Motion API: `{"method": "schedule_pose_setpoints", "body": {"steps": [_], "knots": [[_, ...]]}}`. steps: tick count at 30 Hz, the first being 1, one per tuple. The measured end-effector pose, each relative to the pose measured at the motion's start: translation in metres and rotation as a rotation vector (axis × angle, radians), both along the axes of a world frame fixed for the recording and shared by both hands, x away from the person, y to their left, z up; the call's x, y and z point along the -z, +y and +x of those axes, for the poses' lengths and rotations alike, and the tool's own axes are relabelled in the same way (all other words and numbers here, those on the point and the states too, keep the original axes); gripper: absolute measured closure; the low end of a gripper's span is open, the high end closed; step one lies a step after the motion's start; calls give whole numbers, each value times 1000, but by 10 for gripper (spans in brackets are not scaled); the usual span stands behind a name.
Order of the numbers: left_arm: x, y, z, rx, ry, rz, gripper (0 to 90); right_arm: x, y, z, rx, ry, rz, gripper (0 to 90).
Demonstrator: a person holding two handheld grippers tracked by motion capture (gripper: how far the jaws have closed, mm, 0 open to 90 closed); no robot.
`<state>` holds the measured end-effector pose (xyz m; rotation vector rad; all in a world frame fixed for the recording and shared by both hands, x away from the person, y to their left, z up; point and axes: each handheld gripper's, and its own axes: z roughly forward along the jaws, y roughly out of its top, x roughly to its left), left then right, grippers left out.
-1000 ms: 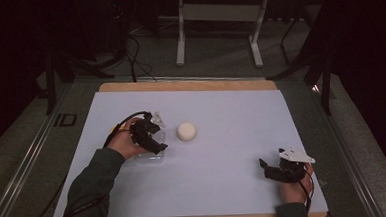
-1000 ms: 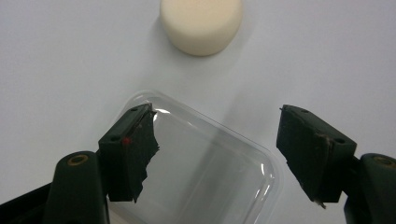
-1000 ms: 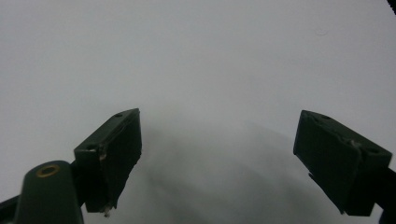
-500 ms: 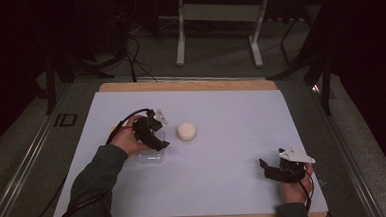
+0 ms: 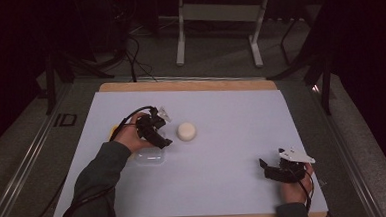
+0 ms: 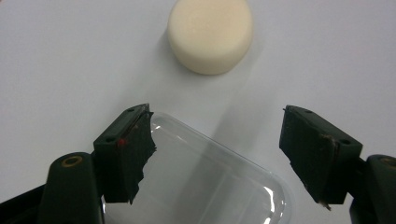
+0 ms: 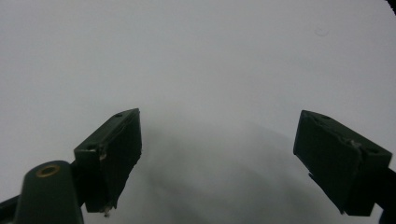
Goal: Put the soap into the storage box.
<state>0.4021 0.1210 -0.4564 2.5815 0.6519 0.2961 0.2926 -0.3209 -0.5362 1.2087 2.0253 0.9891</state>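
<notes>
Left gripper just let go of the clear plastic lid, puck sitting right ahead

The clear plastic lid lies flat on the white table cover under the left gripper, whose jaws have just been opening: lid between them, pads not pressing, so I'd call it released. Looks set down near the round cream puck on purpose, the two just apart, nothing blocking between them. The right gripper rests well apart near the front edge, jaws spread wide over bare cover. Something yellow peeks out behind the left hand, can't tell what.
</notes>
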Motion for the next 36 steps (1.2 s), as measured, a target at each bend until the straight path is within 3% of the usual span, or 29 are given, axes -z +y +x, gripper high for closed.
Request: {"method": "schedule_pose_setpoints", "body": {"steps": [13, 23, 36], "knots": [[0, -6, 9, 2, 15, 6, 226, 0, 0, 0, -1, -4, 0, 152], [1, -8, 15, 3, 34, -16, 196, 0, 0, 0, -1, -4, 1, 153], [9, -23, 23, 10, 49, -20, 153, 0, 0, -1, -2, -5, 2, 153]]}}
